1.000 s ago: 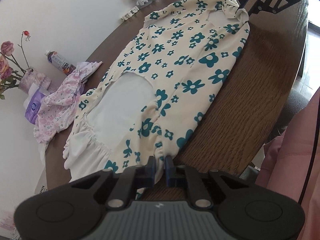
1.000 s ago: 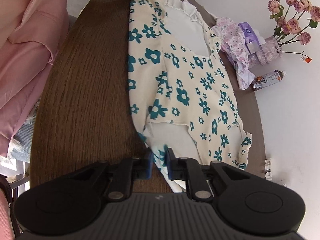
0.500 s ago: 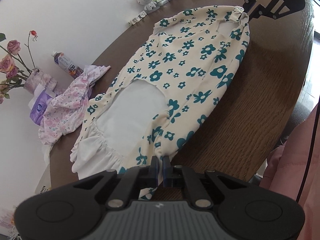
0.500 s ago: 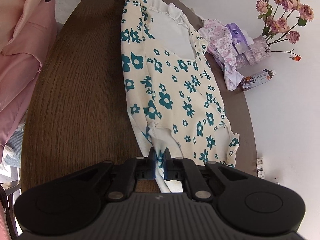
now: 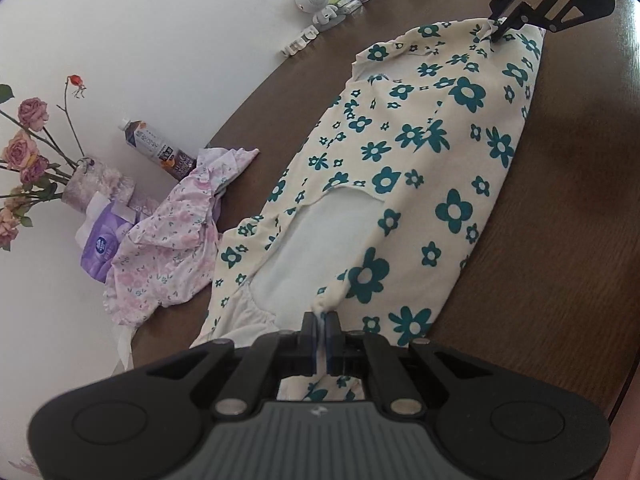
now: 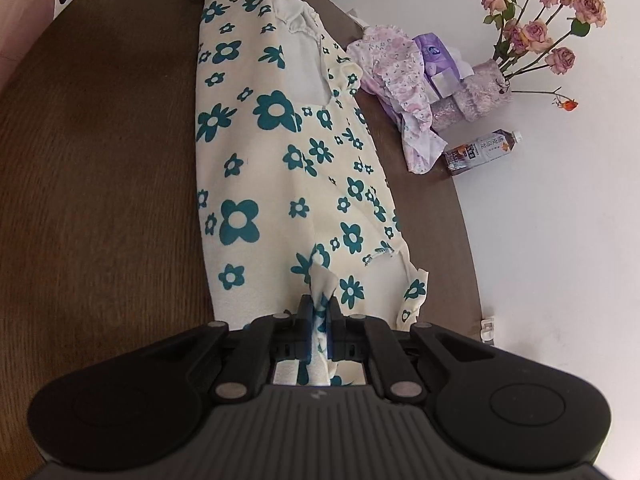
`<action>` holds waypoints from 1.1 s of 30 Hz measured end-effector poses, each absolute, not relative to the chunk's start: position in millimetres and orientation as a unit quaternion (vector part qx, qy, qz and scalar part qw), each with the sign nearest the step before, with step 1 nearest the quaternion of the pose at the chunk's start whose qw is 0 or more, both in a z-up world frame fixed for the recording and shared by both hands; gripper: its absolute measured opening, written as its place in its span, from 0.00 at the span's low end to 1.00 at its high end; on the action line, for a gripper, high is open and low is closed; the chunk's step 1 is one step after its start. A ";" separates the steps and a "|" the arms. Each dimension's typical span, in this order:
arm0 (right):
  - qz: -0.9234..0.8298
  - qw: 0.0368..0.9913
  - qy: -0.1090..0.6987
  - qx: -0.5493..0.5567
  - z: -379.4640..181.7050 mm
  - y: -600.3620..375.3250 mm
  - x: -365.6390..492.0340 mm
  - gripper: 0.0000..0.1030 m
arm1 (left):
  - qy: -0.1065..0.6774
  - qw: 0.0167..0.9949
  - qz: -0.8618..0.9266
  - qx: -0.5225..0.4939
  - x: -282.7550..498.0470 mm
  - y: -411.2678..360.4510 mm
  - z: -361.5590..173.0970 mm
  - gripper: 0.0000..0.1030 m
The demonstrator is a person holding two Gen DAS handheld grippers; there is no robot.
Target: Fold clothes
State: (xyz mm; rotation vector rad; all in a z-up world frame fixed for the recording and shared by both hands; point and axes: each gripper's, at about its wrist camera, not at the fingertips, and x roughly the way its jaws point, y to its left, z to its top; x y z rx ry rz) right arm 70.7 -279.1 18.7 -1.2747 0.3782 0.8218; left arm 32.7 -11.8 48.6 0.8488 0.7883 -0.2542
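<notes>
Both grippers pinching the floral dress, one long edge lifted over the table.

L wrist view: my left gripper [image 5: 320, 320] is clamped on a bunch of the floral dress [image 5: 420, 184] at 6 o'clock; the cloth runs up to 1 o'clock, where my right gripper [image 5: 496, 36] nips the far end. Pink garment [image 5: 168, 248] lies crumpled at 9 o'clock beside the bottle [image 5: 156, 150], not neat. R wrist view: right gripper [image 6: 320, 304] closed on dress fabric at 6 o'clock, the dress [image 6: 280, 152] stretches to 12 on the table [image 6: 100, 160]. Progress, my guess: mid-fold lengthwise, near edge raised w/ white lining showing; edge needs laying over, then crosswise folds, pink one after.
</notes>
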 end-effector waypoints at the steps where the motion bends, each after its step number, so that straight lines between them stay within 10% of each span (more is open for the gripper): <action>1: 0.371 0.709 0.176 -0.573 17.0 -277.4 76.7 0.05 | 0.374 0.828 -0.123 0.399 39.8 -10.0 46.7 0.03; 17: 0.387 0.711 0.223 -0.543 -2.6 -270.5 117.1 0.06 | 0.402 0.828 -0.139 0.366 79.5 4.4 26.4 0.14; 33: 0.368 0.847 0.211 -0.321 42.1 -314.8 99.1 0.31 | 0.355 0.916 -0.086 0.165 34.9 34.0 59.3 0.34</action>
